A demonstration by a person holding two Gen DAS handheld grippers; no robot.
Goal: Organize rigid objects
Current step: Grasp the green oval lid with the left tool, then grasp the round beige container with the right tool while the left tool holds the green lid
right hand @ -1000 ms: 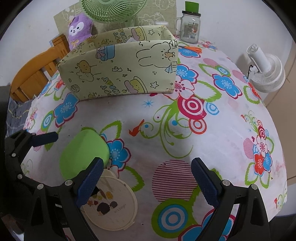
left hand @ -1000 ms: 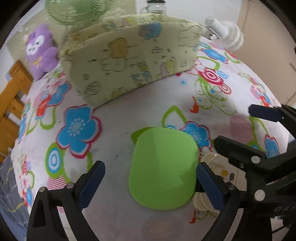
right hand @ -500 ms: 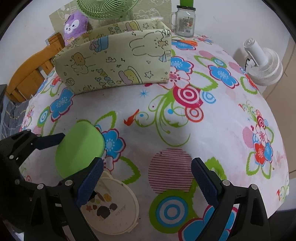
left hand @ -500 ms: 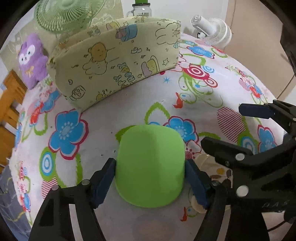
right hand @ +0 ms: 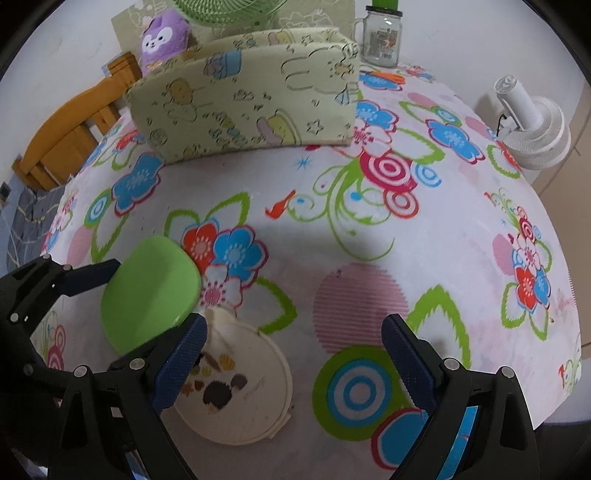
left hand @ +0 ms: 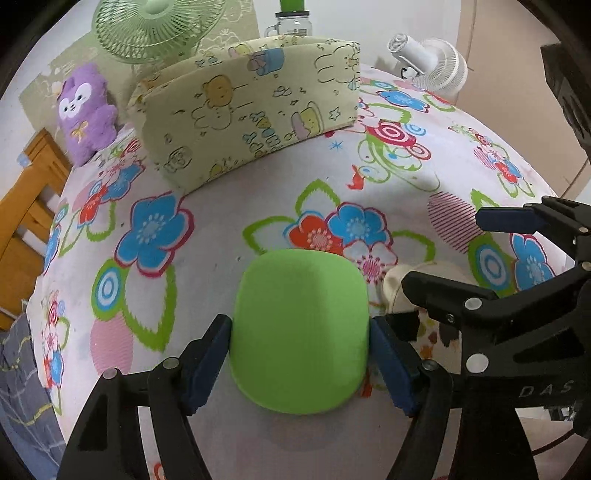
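A flat green plastic lid (left hand: 300,334) is clamped by its two sides between the pads of my left gripper (left hand: 300,354) and hangs a little above the flowered tablecloth, with its shadow below it. It also shows in the right wrist view (right hand: 151,291), held by the left gripper (right hand: 146,293). A round cream lid with a printed picture (right hand: 236,387) lies flat on the cloth to its right, partly hidden by the right gripper in the left wrist view (left hand: 397,284). My right gripper (right hand: 293,363) is open and empty above the cream lid's right side.
A yellow-green fabric storage box (left hand: 247,110) stands at the back of the table. Behind it are a purple plush toy (left hand: 86,110), a green fan (left hand: 159,26) and a glass jar (right hand: 380,37). A white fan (right hand: 532,125) stands at the right edge. A wooden chair (right hand: 62,136) is on the left.
My left gripper has closed on the green lid and lifted it off the cloth. The right gripper has stayed open and nearly still.
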